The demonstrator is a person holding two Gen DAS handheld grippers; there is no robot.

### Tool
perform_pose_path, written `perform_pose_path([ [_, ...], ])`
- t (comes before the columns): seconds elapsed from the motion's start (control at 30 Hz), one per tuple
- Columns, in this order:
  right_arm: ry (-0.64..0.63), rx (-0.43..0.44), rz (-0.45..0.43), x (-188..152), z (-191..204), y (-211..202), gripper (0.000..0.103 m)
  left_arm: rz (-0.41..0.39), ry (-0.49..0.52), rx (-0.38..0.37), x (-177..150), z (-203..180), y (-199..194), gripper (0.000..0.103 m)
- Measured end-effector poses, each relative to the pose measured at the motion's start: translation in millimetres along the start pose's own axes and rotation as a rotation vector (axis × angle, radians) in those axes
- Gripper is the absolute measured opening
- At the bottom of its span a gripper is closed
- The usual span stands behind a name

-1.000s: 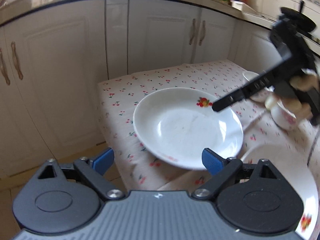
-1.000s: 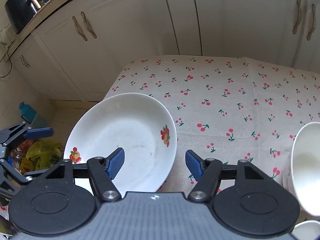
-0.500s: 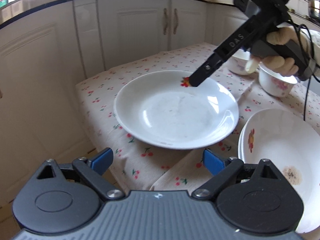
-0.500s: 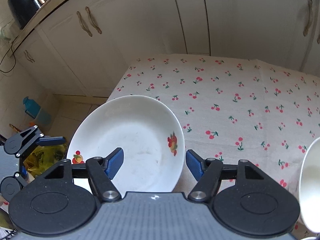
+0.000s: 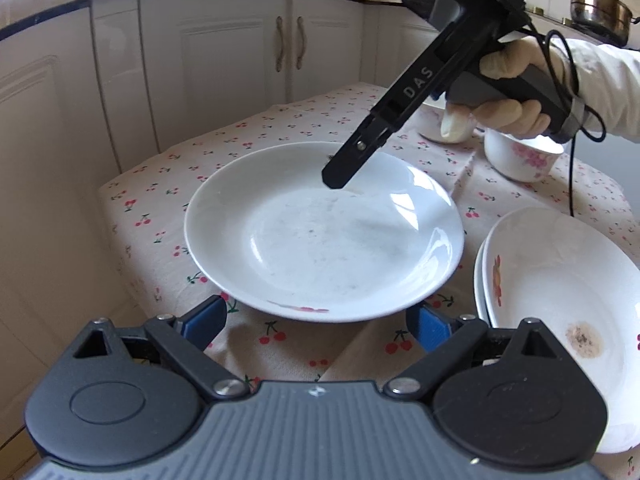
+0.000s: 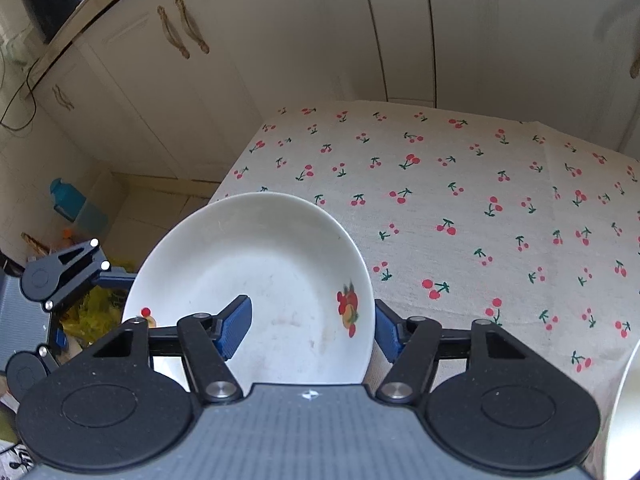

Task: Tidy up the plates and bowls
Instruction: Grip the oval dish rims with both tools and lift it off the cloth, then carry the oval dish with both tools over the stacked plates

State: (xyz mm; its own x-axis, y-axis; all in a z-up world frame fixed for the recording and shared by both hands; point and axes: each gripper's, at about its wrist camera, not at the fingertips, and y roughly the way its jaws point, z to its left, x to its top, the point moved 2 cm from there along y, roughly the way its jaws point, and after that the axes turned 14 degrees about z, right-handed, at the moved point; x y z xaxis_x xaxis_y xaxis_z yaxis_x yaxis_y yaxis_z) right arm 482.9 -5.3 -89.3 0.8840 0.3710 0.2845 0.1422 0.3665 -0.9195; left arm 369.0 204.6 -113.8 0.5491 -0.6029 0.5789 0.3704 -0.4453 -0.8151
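Note:
A white plate [image 5: 324,236] with a fruit print [image 6: 347,308] lies at the corner of the cherry-cloth table [image 6: 480,200], jutting past the table edge. My left gripper [image 5: 318,326] is open, its blue pads apart on either side of the plate's near rim and not touching it. My right gripper [image 6: 310,330] comes down from above. Its jaws are closing: one finger [image 5: 338,176] hangs over the plate's inside, the other stands just outside the rim, and the pads are not pressing on it.
Two stacked white plates [image 5: 560,280], the top one with a brown stain, lie to the right. A flowered bowl [image 5: 520,160] stands behind them, under a gloved hand [image 5: 508,116]. White cabinets [image 5: 224,64] close in behind. A blue container [image 6: 68,200] sits on the floor.
My left gripper has sunk and rolled, bringing the plate closer. My right gripper has moved over the plate, so its rim now lies between the narrowing jaws.

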Motion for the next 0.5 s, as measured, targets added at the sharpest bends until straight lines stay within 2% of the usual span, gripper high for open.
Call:
perform_pose_path([
  [0.3, 0.007, 0.008, -0.003, 1.0, -1.5, 1.4, 0.069, -0.006, 0.025, -0.002, 3.2, -2.7, 1.5, 0.096],
  [0.5, 0.015, 0.004, -0.007, -0.2, -2.0, 1.9, 0.07, -0.002, 0.041, 0.023, 6.8, -7.6, -0.5, 0.096],
])
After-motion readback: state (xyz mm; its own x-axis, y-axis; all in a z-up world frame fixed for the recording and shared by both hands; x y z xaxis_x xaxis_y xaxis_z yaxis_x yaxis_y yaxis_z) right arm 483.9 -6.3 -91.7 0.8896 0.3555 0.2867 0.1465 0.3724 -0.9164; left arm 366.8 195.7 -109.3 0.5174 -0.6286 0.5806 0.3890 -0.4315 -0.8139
